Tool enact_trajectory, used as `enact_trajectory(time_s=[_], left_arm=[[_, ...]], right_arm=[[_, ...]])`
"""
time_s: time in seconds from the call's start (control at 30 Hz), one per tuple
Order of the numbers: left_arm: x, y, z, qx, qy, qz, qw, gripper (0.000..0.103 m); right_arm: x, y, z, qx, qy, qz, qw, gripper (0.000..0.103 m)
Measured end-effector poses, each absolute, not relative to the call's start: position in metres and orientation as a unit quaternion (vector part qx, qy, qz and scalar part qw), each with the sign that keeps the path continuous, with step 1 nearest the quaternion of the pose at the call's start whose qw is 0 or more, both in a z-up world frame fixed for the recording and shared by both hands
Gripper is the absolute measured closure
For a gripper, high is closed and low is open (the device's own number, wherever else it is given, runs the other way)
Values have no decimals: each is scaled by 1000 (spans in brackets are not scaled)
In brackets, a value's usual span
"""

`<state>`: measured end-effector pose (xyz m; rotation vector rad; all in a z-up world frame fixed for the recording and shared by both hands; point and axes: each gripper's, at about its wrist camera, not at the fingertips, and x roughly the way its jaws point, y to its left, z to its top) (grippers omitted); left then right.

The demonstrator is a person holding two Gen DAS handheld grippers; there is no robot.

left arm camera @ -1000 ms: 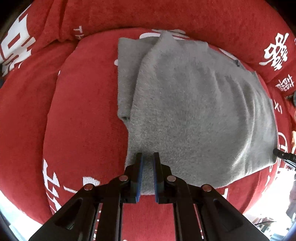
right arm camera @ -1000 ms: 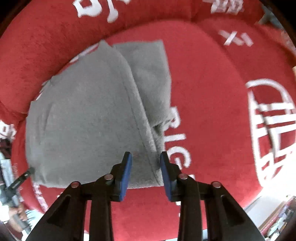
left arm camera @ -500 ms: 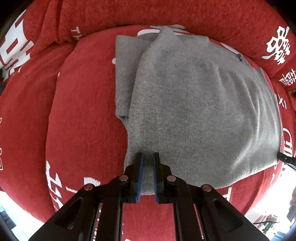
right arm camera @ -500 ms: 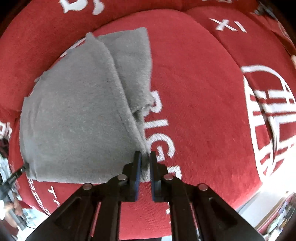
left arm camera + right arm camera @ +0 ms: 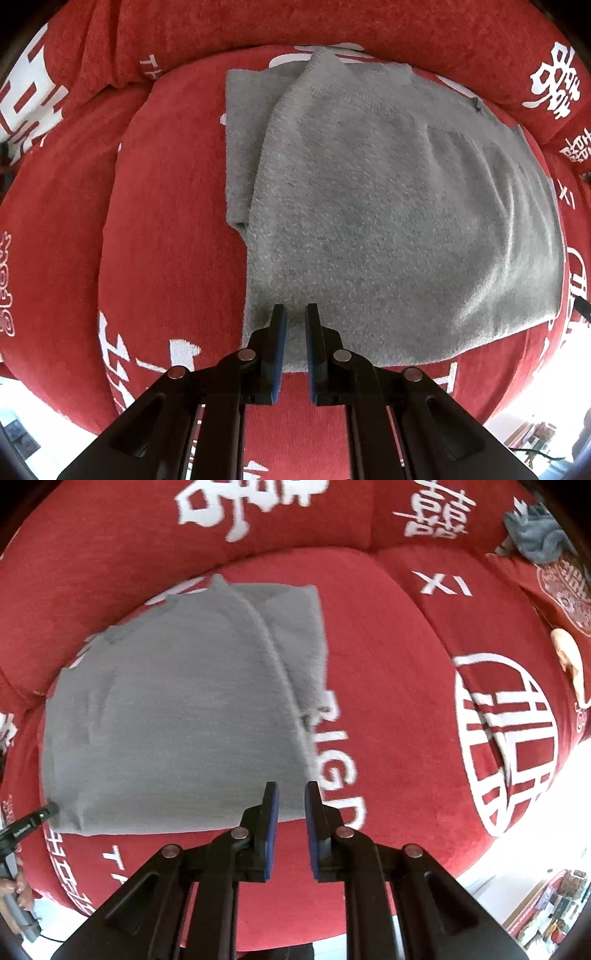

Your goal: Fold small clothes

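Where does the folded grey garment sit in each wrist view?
Left wrist: grey garment fills centre and right, above the left gripper.
Right wrist: it lies centre-left, above-left of the right gripper.
Shared landmark: its narrow underlayer strip.
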<state>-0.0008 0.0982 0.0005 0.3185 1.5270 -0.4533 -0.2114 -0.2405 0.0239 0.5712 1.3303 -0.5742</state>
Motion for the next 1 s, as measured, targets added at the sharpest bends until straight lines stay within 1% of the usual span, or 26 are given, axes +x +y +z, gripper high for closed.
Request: enact_trajectory(time_s=[0.07, 0.1, 0.13, 0.17, 0.2, 0.23, 0.27, 0.43, 0.5, 0.57, 0.7, 0.77, 0.93, 1.0], left_arm=[[-2, 96, 2, 146, 679, -201, 691, 93], [-1, 97, 2, 146, 677, -201, 692, 90], [-1, 97, 3, 148, 674, -199, 696, 59], [-1, 97, 5, 148, 671, -195, 700, 12], [-1, 99, 8, 148, 663, -186, 710, 2], [-1, 100, 15, 146, 646, -181, 727, 1], [-2, 99, 17, 147, 645, -183, 727, 1], [2, 100, 15, 145, 655, -174, 721, 1], [5, 102, 13, 141, 656, -170, 722, 1], [7, 104, 12, 138, 658, -166, 722, 1], [6, 107, 12, 145, 656, -159, 723, 1], [7, 109, 12, 141, 658, -155, 723, 1], [9, 113, 12, 129, 660, -154, 724, 1], [10, 115, 11, 127, 660, -156, 723, 1]], right_arm=[[-201, -233, 24, 252, 600, -248, 718, 87], [-196, -229, 22, 253, 600, -243, 719, 87], [-192, -226, 21, 257, 600, -237, 719, 87], [-190, -223, 20, 262, 601, -230, 719, 87], [-188, -219, 18, 269, 603, -224, 717, 87], [-186, -218, 16, 272, 604, -220, 716, 87], [-184, -214, 14, 276, 605, -214, 715, 87], [-173, -193, 8, 283, 615, -184, 712, 87], [-169, -184, 6, 286, 619, -171, 711, 84], [-165, -177, 6, 287, 619, -163, 712, 74], [-158, -167, 4, 288, 622, -149, 713, 66], [-155, -161, 4, 290, 621, -145, 713, 59], [-149, -151, 5, 293, 618, -130, 718, 47], [-147, -148, 5, 297, 616, -125, 719, 46]])
